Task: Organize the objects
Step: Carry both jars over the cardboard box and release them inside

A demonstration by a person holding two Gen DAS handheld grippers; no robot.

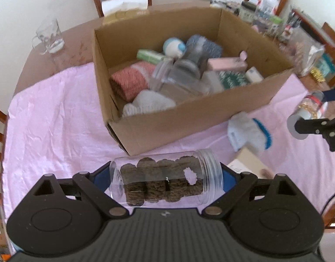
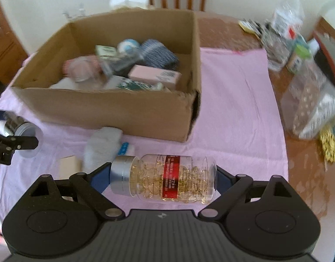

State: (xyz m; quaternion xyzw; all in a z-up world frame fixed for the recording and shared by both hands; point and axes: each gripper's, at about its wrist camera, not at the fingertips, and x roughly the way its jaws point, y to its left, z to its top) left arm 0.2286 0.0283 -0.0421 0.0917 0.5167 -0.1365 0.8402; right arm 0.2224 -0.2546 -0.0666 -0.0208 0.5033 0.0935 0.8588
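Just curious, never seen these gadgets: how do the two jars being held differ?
The cookie jar in the left tool has no lid; the capsule jar in the right tool wears a silver cap. The cookie jar holds brown cookies and is unlabelled; the capsule jar holds golden capsules and has a red label. Both are clear, gripped sideways, end to end.

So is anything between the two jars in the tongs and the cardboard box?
Nothing visible. The biscuit jar and capsule jar face the cardboard box across bare pink cloth; only its near wall must be cleared. The box is already crowded.

Far table clutter (image 1: 274,19) is blurred, perhaps bottles and bags.
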